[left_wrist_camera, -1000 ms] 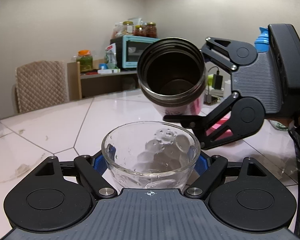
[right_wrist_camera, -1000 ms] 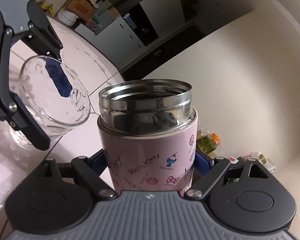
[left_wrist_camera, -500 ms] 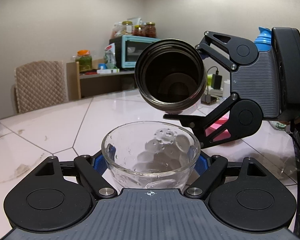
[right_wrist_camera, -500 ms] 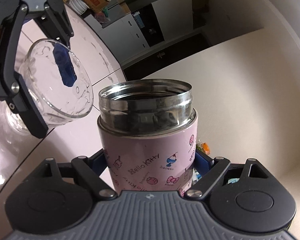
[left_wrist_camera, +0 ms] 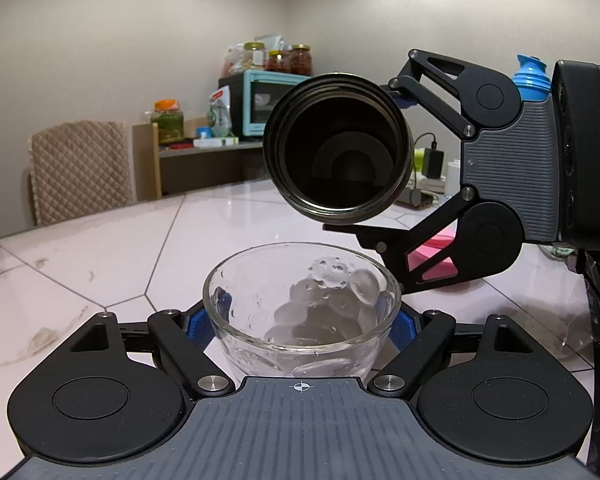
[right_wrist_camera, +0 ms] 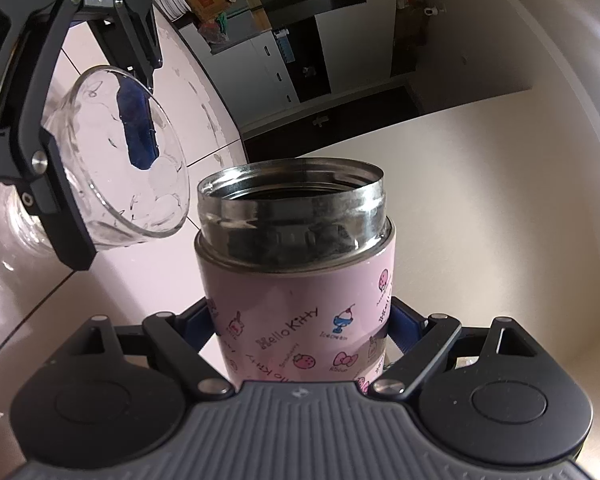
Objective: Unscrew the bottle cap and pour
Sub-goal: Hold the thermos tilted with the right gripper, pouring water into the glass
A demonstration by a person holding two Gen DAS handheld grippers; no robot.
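Two grippers are each clamping a vessel. The left gripper (left_wrist_camera: 300,320) is pressing its blue pads (left_wrist_camera: 199,326) against a clear glass bowl (left_wrist_camera: 302,308) sitting low over the white tiled table (left_wrist_camera: 100,248); the bowl's base is dropping out of sight behind the gripper body. The right gripper (right_wrist_camera: 300,328) is gripping a pink Hello Kitty thermos bottle (right_wrist_camera: 296,280), capless, tipped so its open mouth is facing the left camera just above the bowl's far rim, apart from it.

From the left wrist the bottle (left_wrist_camera: 338,148) is showing only as a dark ring with a black interior; whether liquid is inside is hard to make out, and its pink wall is hidden. The right gripper (left_wrist_camera: 496,168) is blocking much of the clutter behind, leaving part of a pink object (left_wrist_camera: 440,252) and a blue-topped bottle (left_wrist_camera: 532,76) peeking out. The right wrist view alone is giving the printed pink wall, the steel threaded neck and the bowl (right_wrist_camera: 128,160) seen side-on, with the left gripper (right_wrist_camera: 52,92) cut off at the frame edge.
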